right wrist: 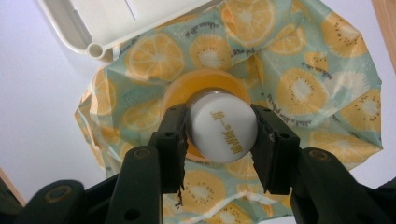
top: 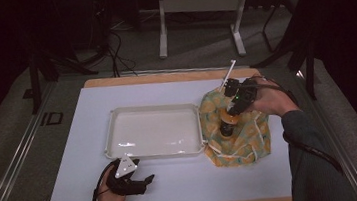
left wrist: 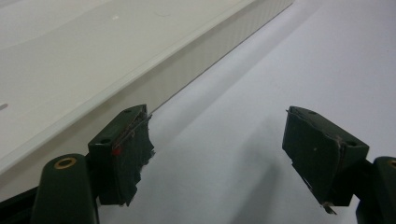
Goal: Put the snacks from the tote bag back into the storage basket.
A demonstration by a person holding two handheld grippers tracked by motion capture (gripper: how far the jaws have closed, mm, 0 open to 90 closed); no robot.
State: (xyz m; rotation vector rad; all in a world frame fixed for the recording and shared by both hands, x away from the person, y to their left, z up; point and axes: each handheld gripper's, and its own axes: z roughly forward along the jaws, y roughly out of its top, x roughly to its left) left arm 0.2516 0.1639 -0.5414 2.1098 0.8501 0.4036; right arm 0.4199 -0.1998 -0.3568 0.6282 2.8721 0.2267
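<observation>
Right gripper [right wrist: 219, 140] jaws clamping bottle [right wrist: 223, 131] over fruit-print cloth [right wrist: 299, 88]; left gripper [left wrist: 217, 154] jaws wide beside tray [left wrist: 140, 60]

Dim room, grey floor [top: 14, 133], white table frame [top: 197, 8]

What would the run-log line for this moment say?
right gripper: shut on bottle over fruit-print cloth | left gripper: open, beside tray

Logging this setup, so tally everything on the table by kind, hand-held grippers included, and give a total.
Tray, white: 1
Bottle, orange with a white cap: 1
Cloth, citrus print: 1
Hand-held grippers: 2, the left hand-held gripper and the right hand-held gripper
Total: 5
</observation>
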